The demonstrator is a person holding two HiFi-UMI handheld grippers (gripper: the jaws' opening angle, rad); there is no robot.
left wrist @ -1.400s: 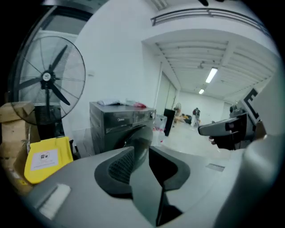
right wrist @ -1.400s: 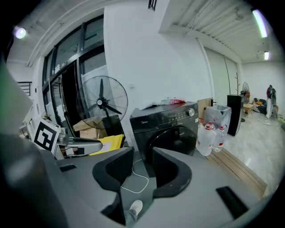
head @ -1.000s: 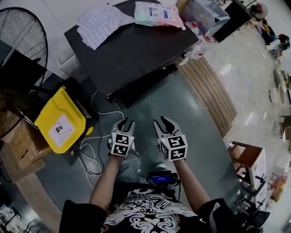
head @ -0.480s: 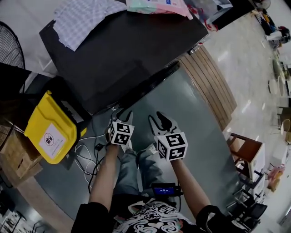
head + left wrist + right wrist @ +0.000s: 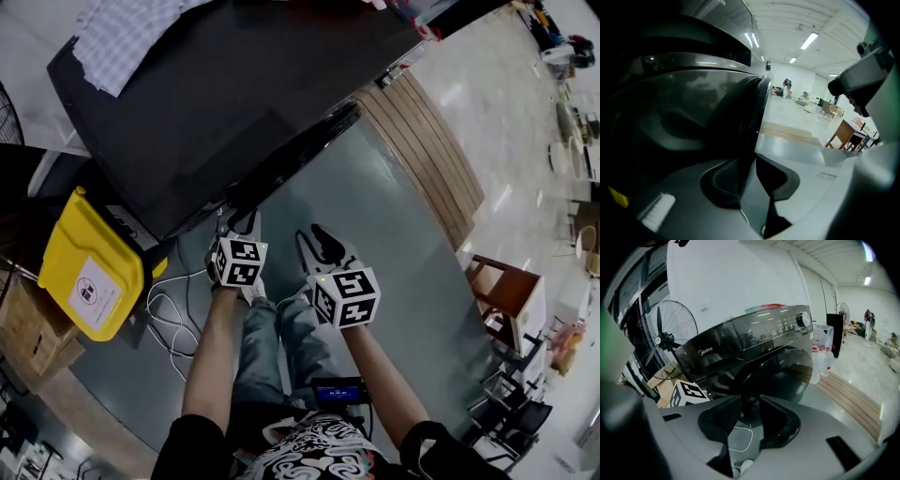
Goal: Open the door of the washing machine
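Left gripper [image 5: 240,223] is closing its half-open fingers around the door [image 5: 703,117] rim of the washing machine [image 5: 216,103], with no pinch yet. Right gripper [image 5: 321,246] is closing too, empty, with the door just ahead. My worry is that a shallow bite slips off that slick curved rim. The panel [image 5: 754,331] reads "Midea" [image 5: 705,351].

We are closing the jaws of our left gripper [image 5: 749,163] at the right edge of the washing machine door [image 5: 689,122], whose dark rim is reaching down into the gap between them, not visibly being squeezed.
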